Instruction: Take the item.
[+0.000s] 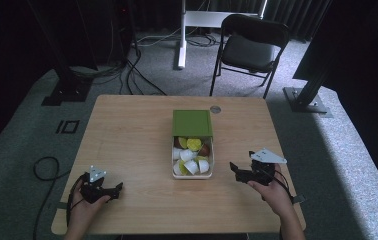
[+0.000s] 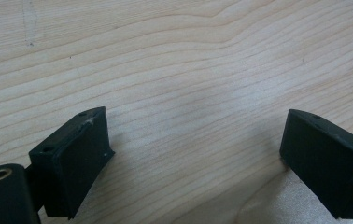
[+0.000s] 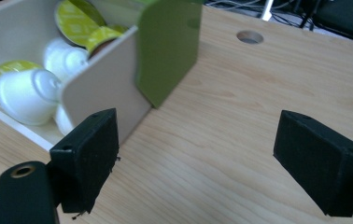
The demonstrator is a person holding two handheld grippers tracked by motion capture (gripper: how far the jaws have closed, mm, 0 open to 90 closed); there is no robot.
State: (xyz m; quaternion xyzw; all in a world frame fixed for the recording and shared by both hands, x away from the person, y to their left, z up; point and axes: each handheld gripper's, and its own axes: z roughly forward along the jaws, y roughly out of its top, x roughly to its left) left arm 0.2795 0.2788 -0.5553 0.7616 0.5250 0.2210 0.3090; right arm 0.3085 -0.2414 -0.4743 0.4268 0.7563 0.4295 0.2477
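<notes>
Meanwhile, both hand-held grippers, left (image 1: 112, 189) and right (image 1: 241, 169), are hovering spread wide over the surface (image 1: 127, 140), flanking the capsule box (image 1: 192, 172).

A black folding chair (image 1: 253, 47) stands on grey carpet (image 1: 22, 135) behind the table (image 1: 127, 135).

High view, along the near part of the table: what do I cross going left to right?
Left tongs → white tray of capsules, half slid out of its green sleeve → right tongs.
</notes>
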